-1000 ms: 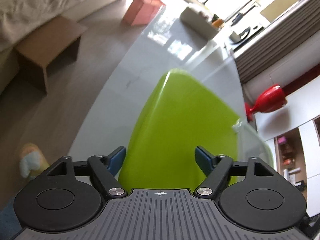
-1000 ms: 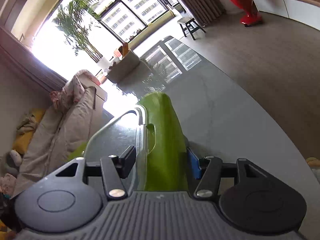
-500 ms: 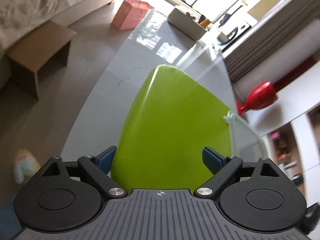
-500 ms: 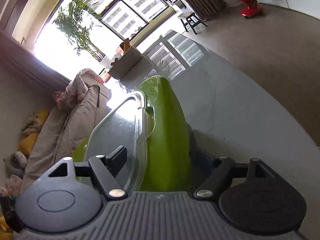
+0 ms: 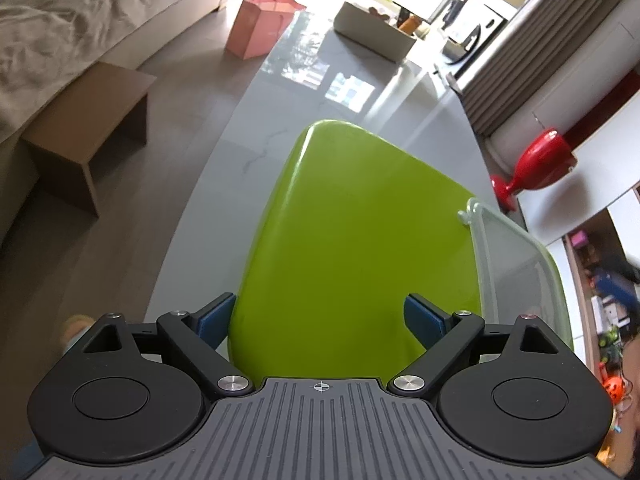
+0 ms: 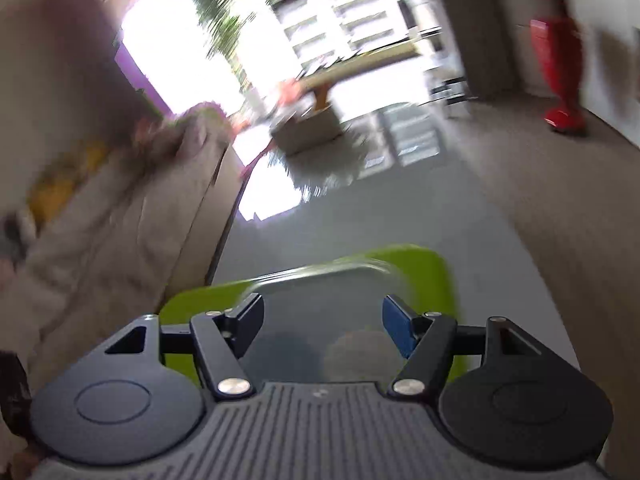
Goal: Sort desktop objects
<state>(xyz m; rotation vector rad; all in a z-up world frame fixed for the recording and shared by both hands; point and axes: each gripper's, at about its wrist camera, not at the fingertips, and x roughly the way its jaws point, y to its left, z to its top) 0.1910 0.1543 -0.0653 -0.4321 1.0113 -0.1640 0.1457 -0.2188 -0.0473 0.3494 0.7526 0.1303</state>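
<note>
A: Start close in. What is the left gripper [image 5: 322,316] doing?

B: Its blue pads [image 5: 216,318] stand spread, one on each side of the green box [image 5: 352,240]. The left pad sits just at the box's side; whether either presses on it I cannot tell. I would call the jaws parted, bracketing the box, not clamped on it.

A: And the right gripper [image 6: 322,320]?

B: Parted too, with nothing between its fingers. It looks down over the clear lid [image 6: 320,300], which lies on top of the green box. That view is smeared with motion blur, so I won't say how close it is to the lid.

A: So where is the box?

B: On the grey table [image 5: 280,120], near the end by the grippers. In the left view the lid's edge with its small tab shows along the box's right side. The lid seems to cover the box; I cannot tell if it is pressed home.

A: Why straddle it like that?

B: My guess: with jaws wide around the body, the left could steady or take the box while the right deals with the lid. For a sorting task, a lidded container suggests things already put away.

A: Further off?

B: At the table's far end a white tray [image 5: 374,34] holds small items, a pink bag [image 5: 260,26] stands just beside that end, and a brown bench [image 5: 86,128] and red vase [image 5: 534,164] stand on the floor either side.
</note>
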